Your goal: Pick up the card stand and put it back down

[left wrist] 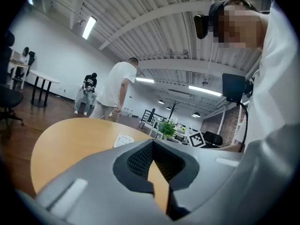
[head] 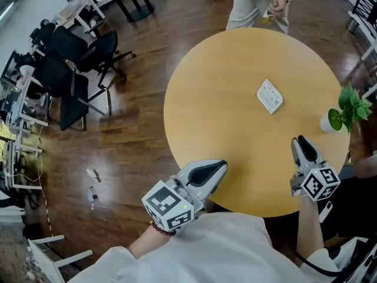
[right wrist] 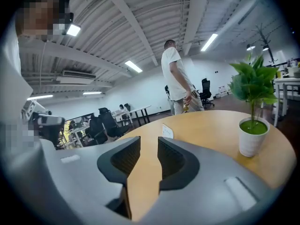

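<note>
The card stand (head: 270, 96) is a small white printed card that rests on the round wooden table (head: 235, 75), right of its middle. It also shows small and far off in the left gripper view (left wrist: 123, 140) and the right gripper view (right wrist: 167, 131). My left gripper (head: 222, 165) hovers at the table's near edge with its jaws together at the tips and nothing in them (left wrist: 153, 144). My right gripper (head: 300, 141) is over the near right of the table. Its jaws stand a little apart with only table top between them (right wrist: 149, 144). Both grippers are well short of the card stand.
A small potted plant (head: 347, 108) in a white pot stands at the table's right edge, close to my right gripper (right wrist: 253, 125). A person (head: 259, 5) stands at the table's far side. Black office chairs (head: 82, 58) and desks are on the wooden floor to the left.
</note>
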